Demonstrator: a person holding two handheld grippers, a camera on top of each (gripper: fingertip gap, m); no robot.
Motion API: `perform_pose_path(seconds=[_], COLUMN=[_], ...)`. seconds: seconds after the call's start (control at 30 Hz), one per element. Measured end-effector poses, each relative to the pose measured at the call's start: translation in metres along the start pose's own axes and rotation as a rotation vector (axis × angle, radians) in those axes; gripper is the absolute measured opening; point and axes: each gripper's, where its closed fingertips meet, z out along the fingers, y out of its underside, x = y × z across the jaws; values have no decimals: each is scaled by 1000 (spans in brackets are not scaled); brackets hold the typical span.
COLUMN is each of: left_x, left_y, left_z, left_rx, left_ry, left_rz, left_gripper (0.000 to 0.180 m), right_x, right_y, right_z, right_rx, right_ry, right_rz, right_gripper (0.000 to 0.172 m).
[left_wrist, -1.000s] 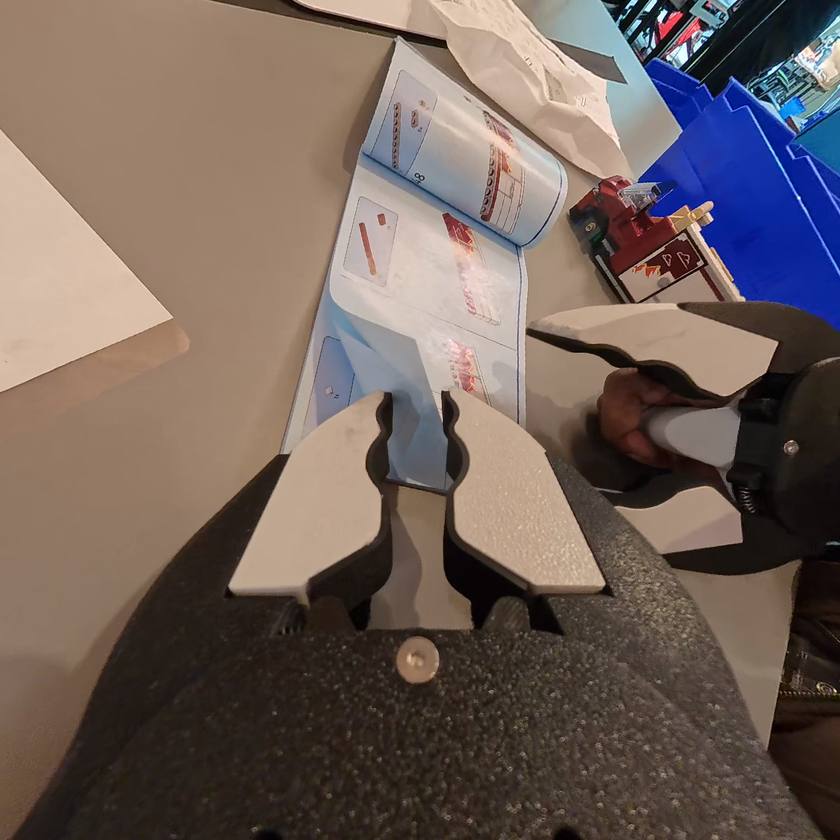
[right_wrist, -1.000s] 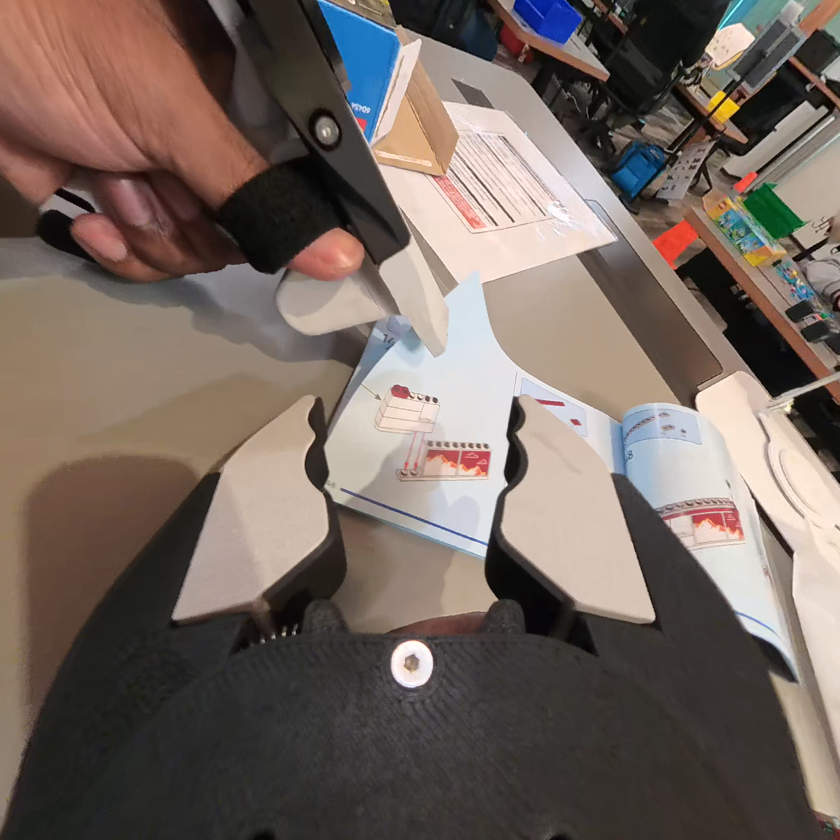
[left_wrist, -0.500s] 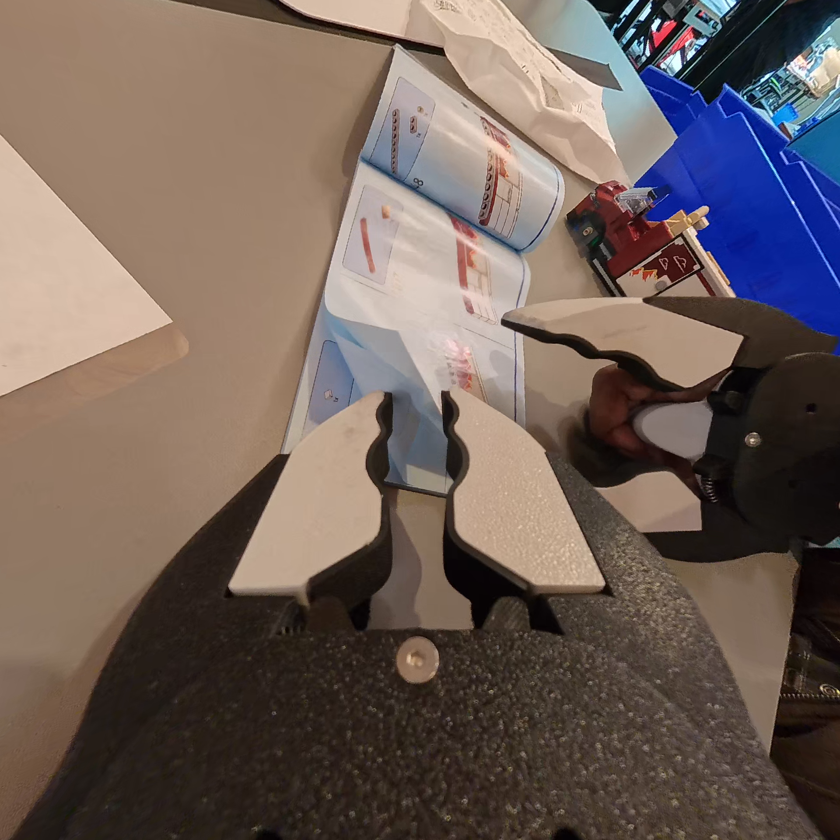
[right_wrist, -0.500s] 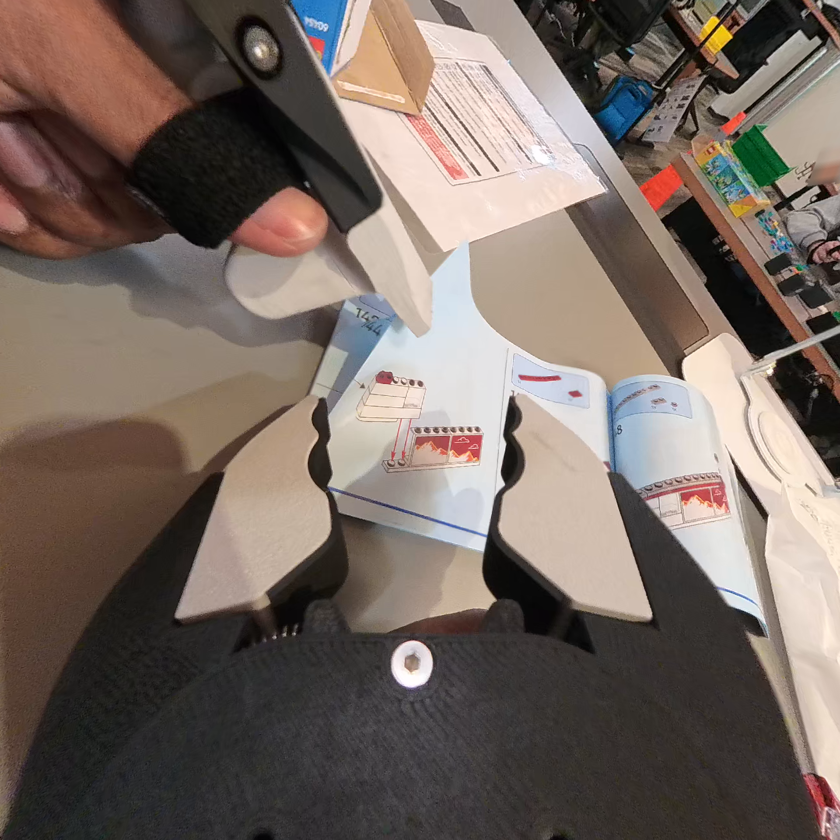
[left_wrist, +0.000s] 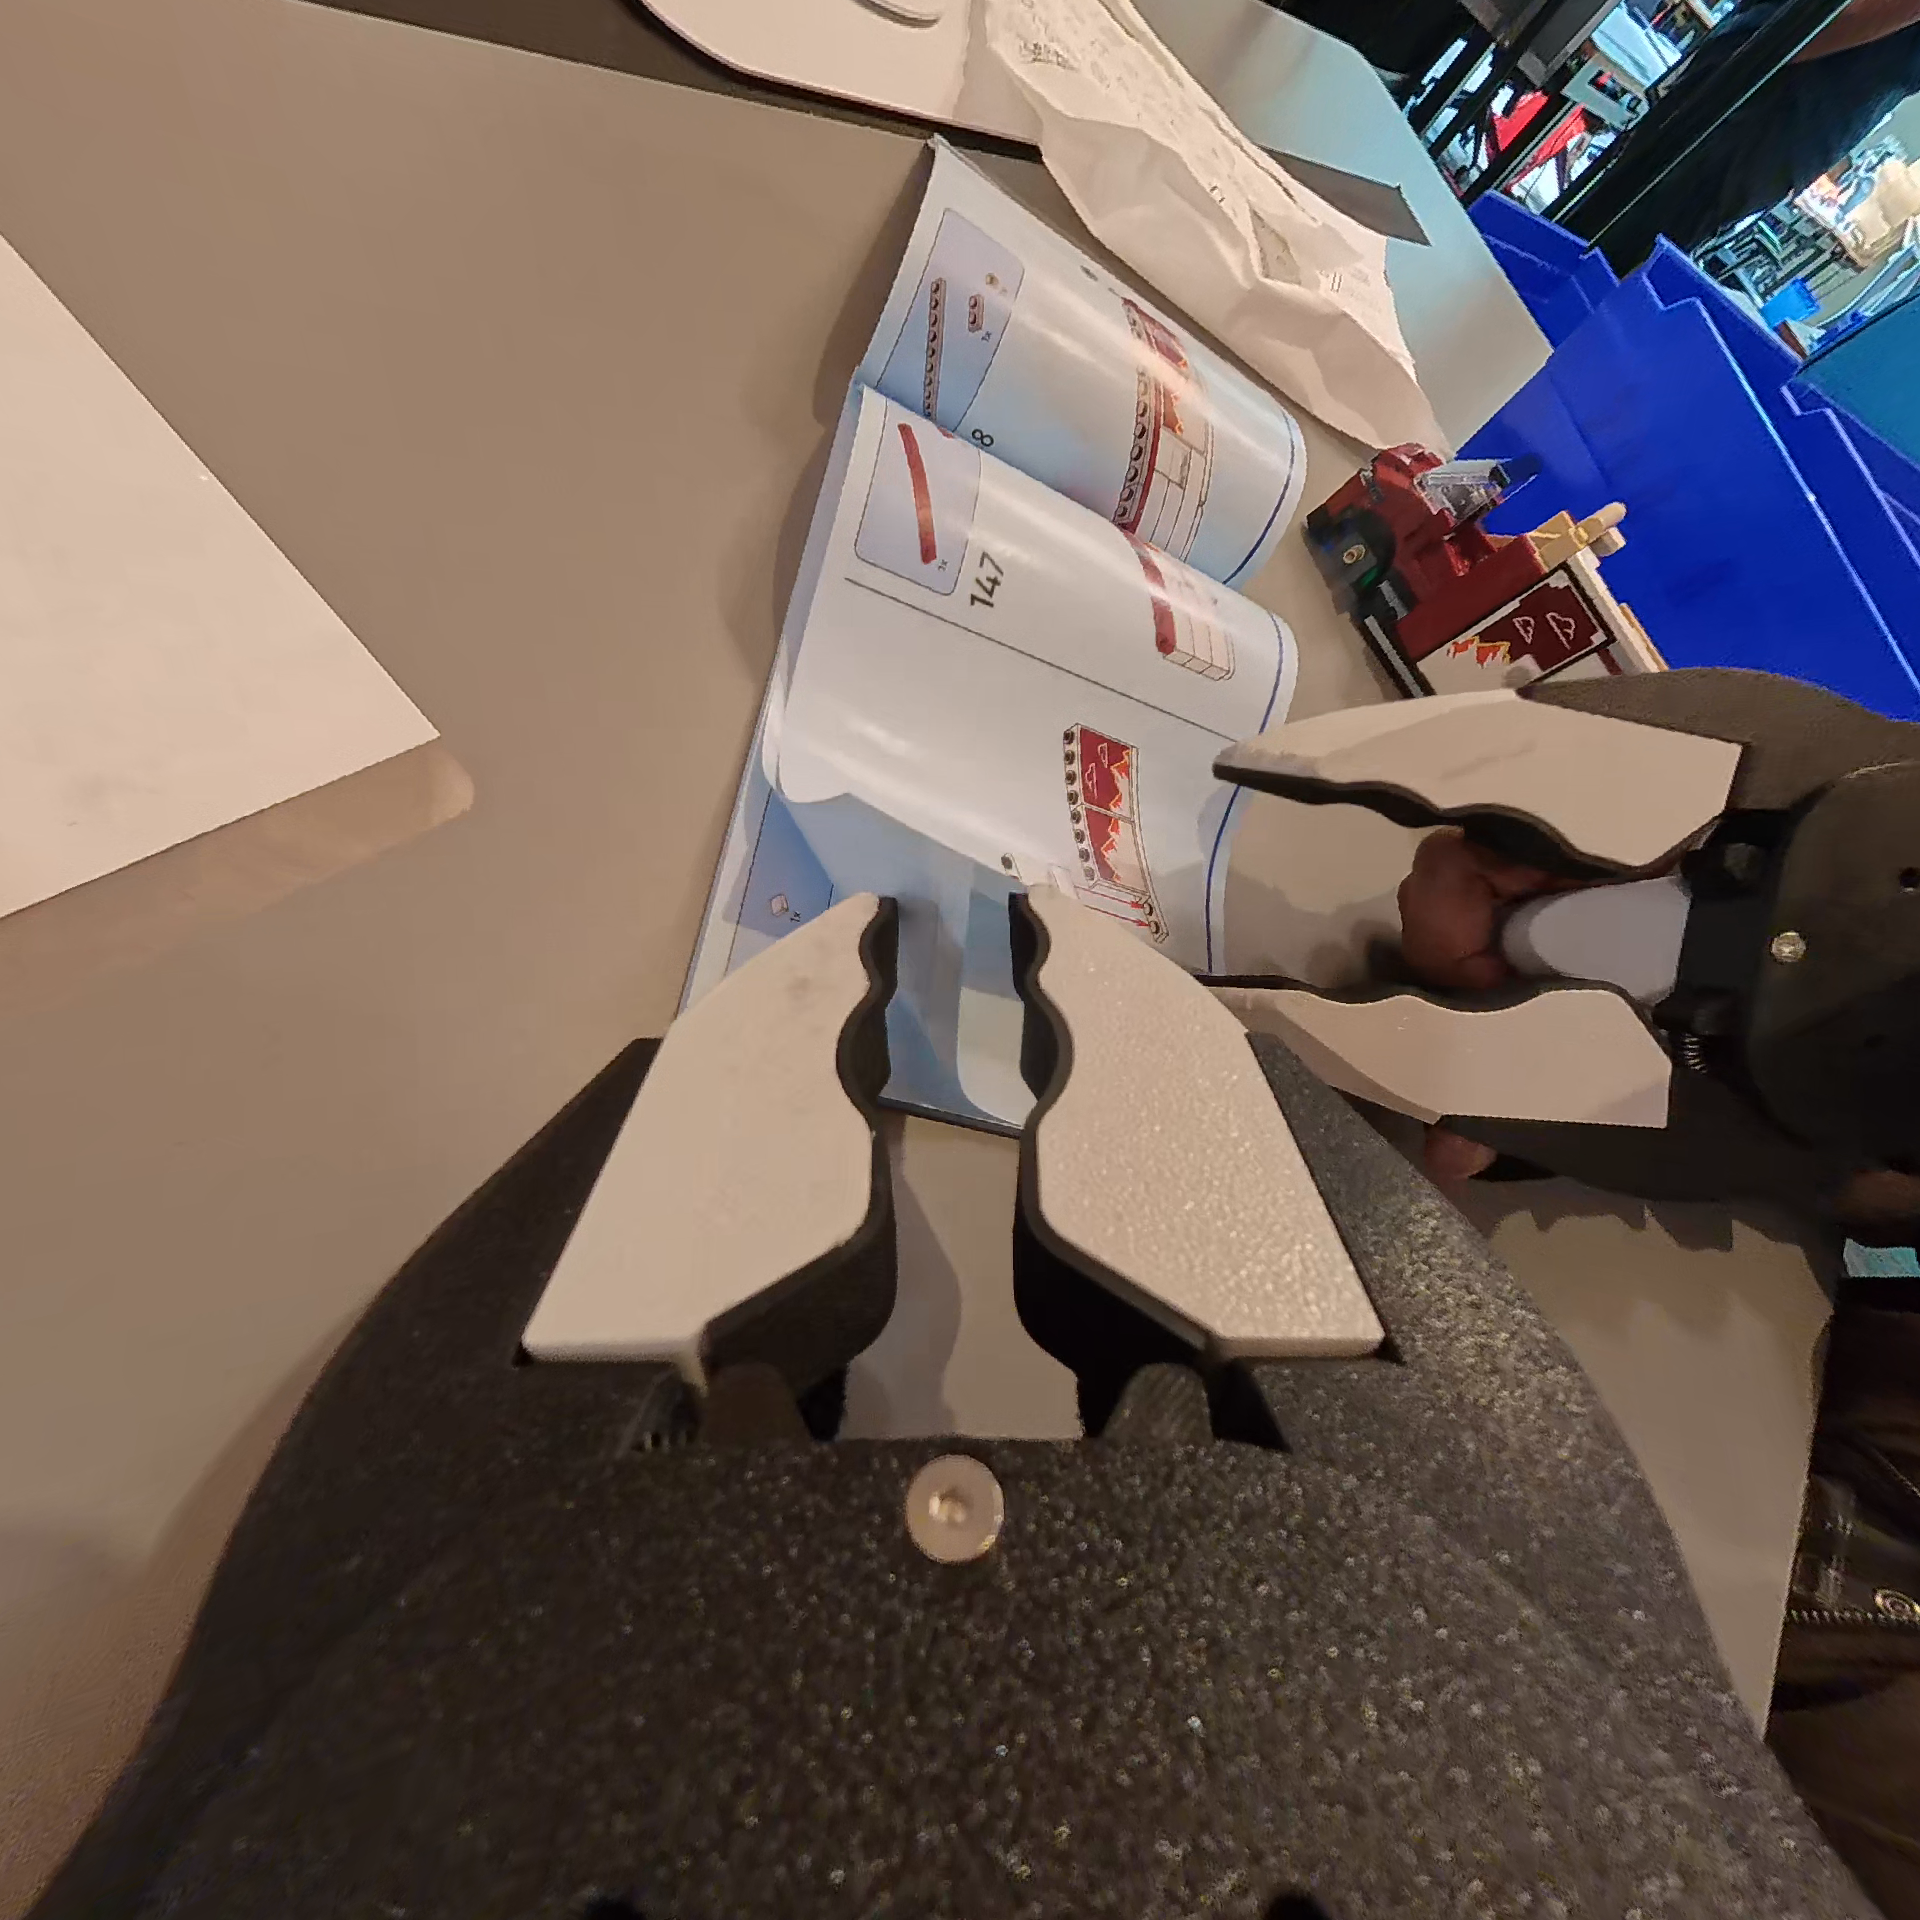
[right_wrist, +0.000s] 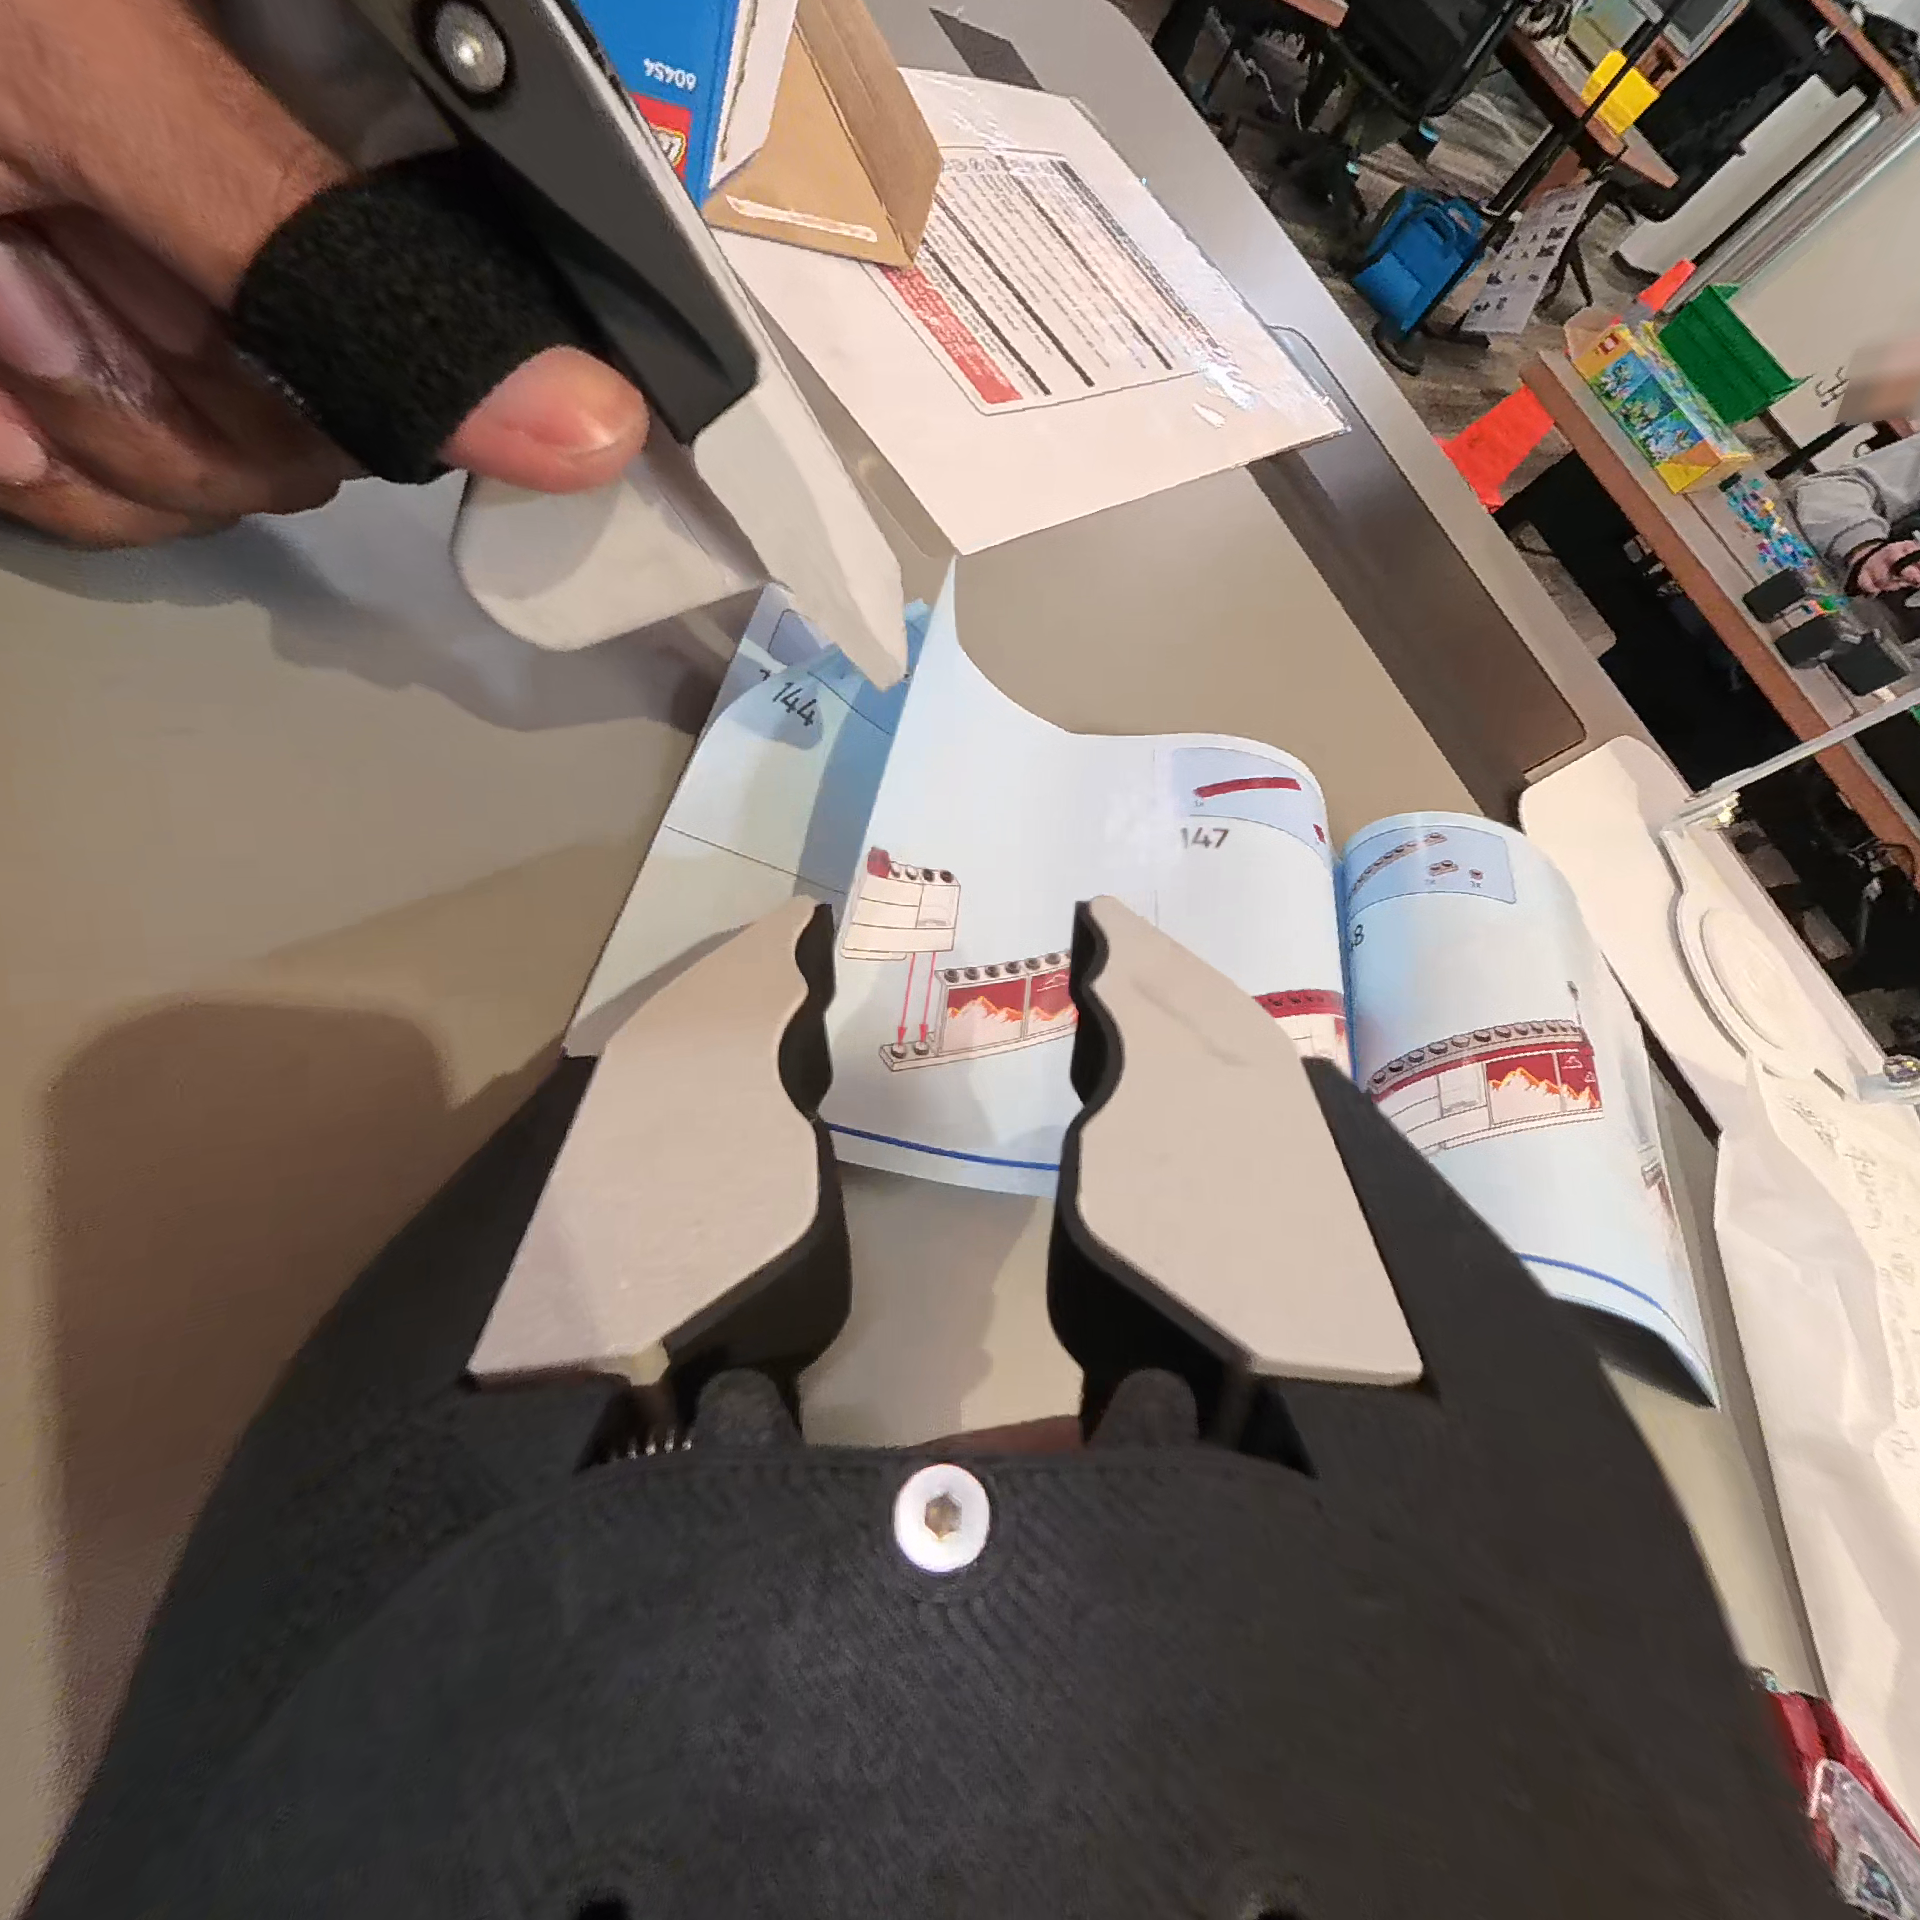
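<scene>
Instruction booklet (left_wrist: 1039, 665) lies open on the table (left_wrist: 468, 416), its spine running straight ahead of the left gripper (left_wrist: 951, 914), whose narrowly parted jaws straddle a raised page edge without visibly pinching it. Right gripper (right_wrist: 951, 920) hangs part-open over the booklet's near edge, spine crosswise ahead.

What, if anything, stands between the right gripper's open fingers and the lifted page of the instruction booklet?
Nothing visible does. The right gripper, open, faces the lifted page directly, with only bare table before the page's near edge. The left gripper stands at the page's far corner, off to the side.
</scene>
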Motion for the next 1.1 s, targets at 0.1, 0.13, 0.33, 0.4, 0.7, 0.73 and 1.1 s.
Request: perform_pose_path(seconds=[0.1, 0.13, 0.33, 0.4, 0.7, 0.73, 1.1], left_x=[0, 0, -1, -2, -18, -19, -5], left_y=[-1, -1, -8, -10, -22, -22, -4], left_z=[0, 0, -4, -6, -20, -20, 5], left_rx=[4, 7, 47, 63, 106, 96, -30], left_ry=[1, 1, 3, 3, -153, -184, -202], left_rz=[0, 0, 8, 10, 121, 157, 373], left_gripper=[21, 21, 22, 22, 31, 31, 31], right_x=[-4, -5, -7, -5, 30, 34, 95], right_y=[2, 2, 3, 2, -11, -12, -18], right_z=[0, 0, -3, -5, -17, -19, -41], right_rx=[-8, -11, -14, -17, 20, 23, 1], right_ry=[-21, -25, -50, -47, 35, 46, 117], right_rz=[-6, -9, -16, -10, 27, 33, 104], right_gripper=[35, 32, 0, 0, 0, 0, 0])
